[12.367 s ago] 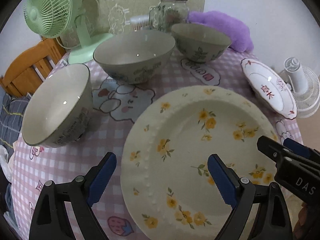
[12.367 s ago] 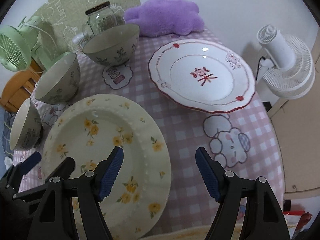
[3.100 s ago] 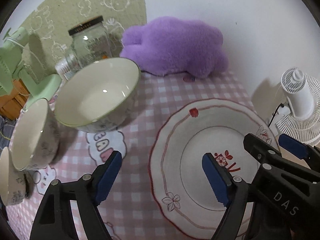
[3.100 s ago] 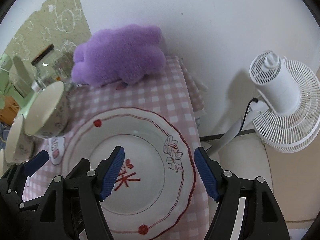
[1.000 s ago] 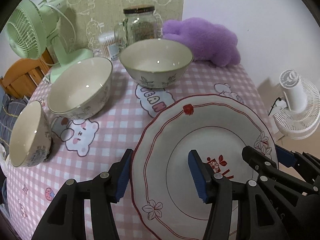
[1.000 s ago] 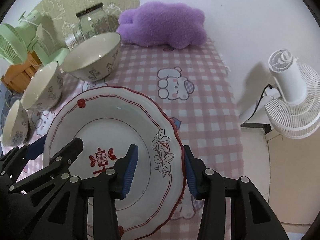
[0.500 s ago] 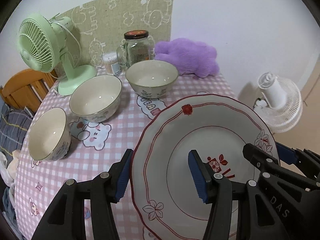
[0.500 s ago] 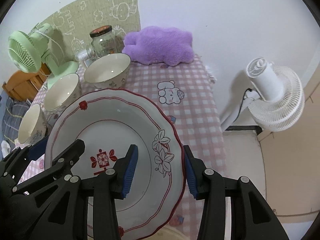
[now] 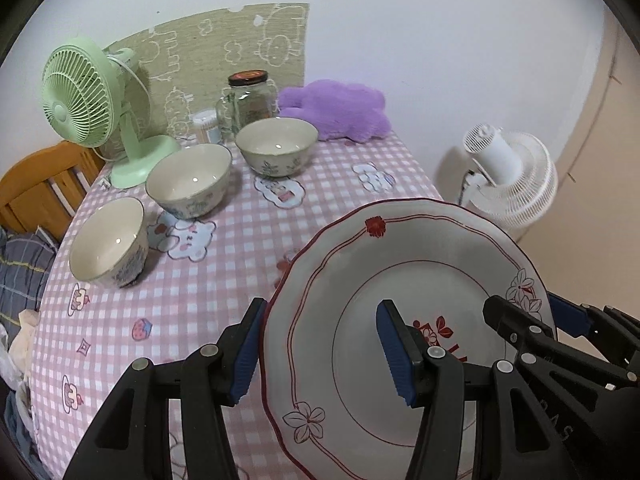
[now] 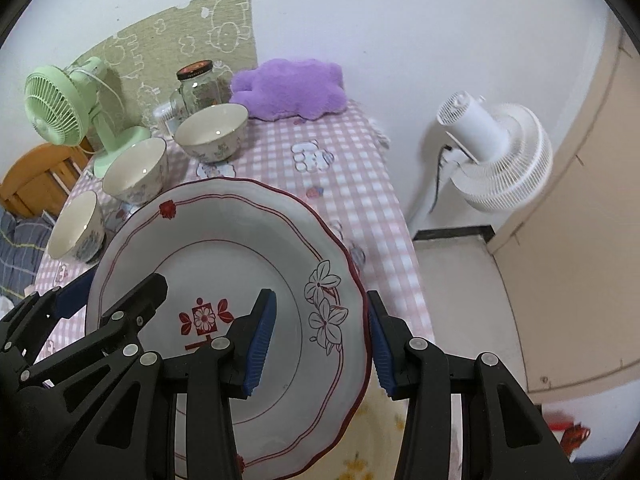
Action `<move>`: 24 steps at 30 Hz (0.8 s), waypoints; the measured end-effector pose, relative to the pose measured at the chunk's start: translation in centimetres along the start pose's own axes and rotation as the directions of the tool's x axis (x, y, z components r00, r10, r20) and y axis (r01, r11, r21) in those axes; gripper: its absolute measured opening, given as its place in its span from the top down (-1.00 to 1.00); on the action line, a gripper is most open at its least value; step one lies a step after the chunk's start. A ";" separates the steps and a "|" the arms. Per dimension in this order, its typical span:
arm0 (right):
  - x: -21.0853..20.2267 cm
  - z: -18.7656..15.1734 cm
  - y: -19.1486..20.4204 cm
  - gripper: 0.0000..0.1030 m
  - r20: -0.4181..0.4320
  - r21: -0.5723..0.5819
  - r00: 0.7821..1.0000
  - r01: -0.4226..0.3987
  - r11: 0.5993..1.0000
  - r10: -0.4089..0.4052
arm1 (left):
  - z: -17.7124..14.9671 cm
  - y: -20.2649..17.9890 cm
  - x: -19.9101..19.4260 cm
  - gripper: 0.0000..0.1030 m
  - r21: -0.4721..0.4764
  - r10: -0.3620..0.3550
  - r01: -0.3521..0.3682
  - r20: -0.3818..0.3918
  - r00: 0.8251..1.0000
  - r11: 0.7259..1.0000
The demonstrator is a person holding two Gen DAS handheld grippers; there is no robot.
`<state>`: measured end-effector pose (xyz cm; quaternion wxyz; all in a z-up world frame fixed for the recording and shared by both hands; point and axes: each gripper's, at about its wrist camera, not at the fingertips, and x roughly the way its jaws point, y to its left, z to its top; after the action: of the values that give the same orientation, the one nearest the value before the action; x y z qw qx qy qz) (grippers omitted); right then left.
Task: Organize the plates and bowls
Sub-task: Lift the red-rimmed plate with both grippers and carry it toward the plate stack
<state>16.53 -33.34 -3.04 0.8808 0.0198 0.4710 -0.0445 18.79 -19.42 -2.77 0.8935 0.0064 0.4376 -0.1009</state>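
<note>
We are holding the plate [image 9: 432,280] above the table [image 9: 224,248], left gripper [image 9: 320,350] and right gripper [image 10: 318,338] each clamping an opposite rim; bowls [image 9: 188,180] well apart.

No readable text, only a cut-off red mark on the plate [image 9: 440,272]

- Green desk fan [image 9: 82,92] standing at the far left of the table, its base on the pink checked tablecloth [image 9: 192,300].
- Glass jar [image 9: 250,98] with a dark lid sitting by the wall, a purple plush cushion [image 9: 336,110] lying just beside it.
- White floor fan [image 10: 496,152] standing off the table's right side.
- Wooden chair [image 9: 36,188] showing at the left edge.
</note>
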 end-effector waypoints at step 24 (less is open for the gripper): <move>0.7 -7.1 -4.1 0.07 -0.140 0.063 0.988 0.076 0.995 -0.066 | -7.1 -5.0 2.6 -0.08 0.062 0.001 0.011 -0.181 0.983 0.998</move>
<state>10.61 -36.91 -7.50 0.8429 0.0359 0.5292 -0.0903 13.90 -24.10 -8.76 0.8491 0.0426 0.5136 -0.1159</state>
